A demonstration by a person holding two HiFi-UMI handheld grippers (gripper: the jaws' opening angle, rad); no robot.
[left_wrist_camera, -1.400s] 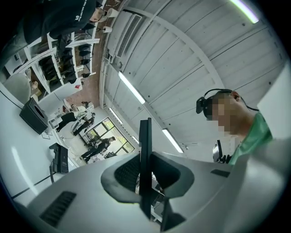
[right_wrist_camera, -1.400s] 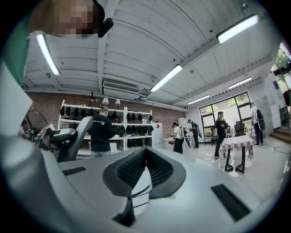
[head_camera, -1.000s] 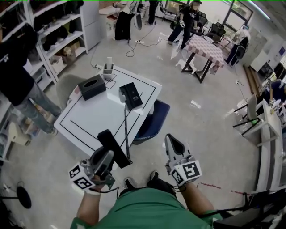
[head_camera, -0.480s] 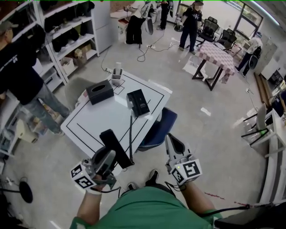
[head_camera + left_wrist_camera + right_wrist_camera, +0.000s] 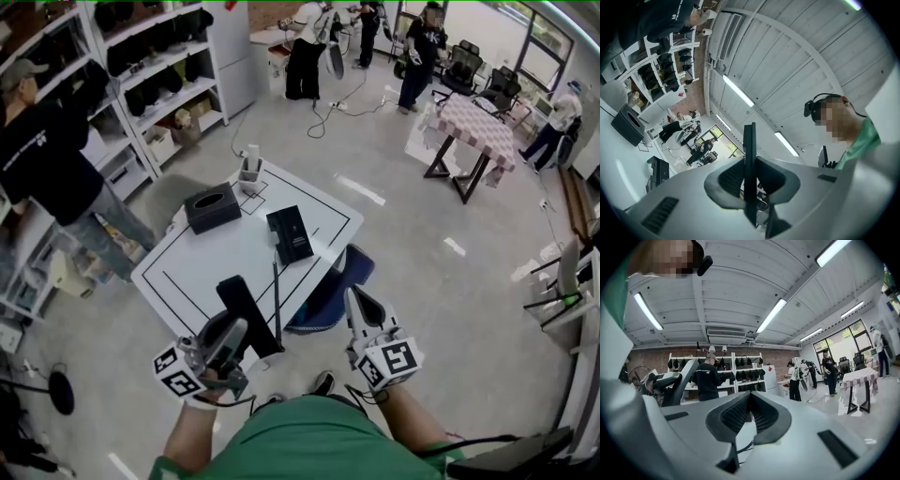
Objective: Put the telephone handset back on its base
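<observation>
In the head view the black telephone base [image 5: 289,234] lies on the white table [image 5: 202,258], near its right edge. A thin cord [image 5: 277,300] runs from it toward me. The flat black handset [image 5: 246,311] hangs over the table's near corner with my left gripper [image 5: 234,330] shut on its lower end. In the left gripper view the handset [image 5: 749,154] shows edge-on, clamped between the jaws of that gripper [image 5: 750,180]. My right gripper [image 5: 356,300] is off the table to the right, over the floor. In its own view the right gripper [image 5: 750,404] is shut with nothing in it.
A black tissue box [image 5: 212,206] and a small white holder [image 5: 250,167] stand at the table's far side. A blue chair [image 5: 330,281] is tucked under the right edge. Shelving [image 5: 141,66] and a person in black [image 5: 47,159] are on the left; more people stand farther back.
The head view has shifted, so the table sits slightly farther right in it. My left gripper keeps its hold on the handset. Both grippers stay in about the same place before me.
</observation>
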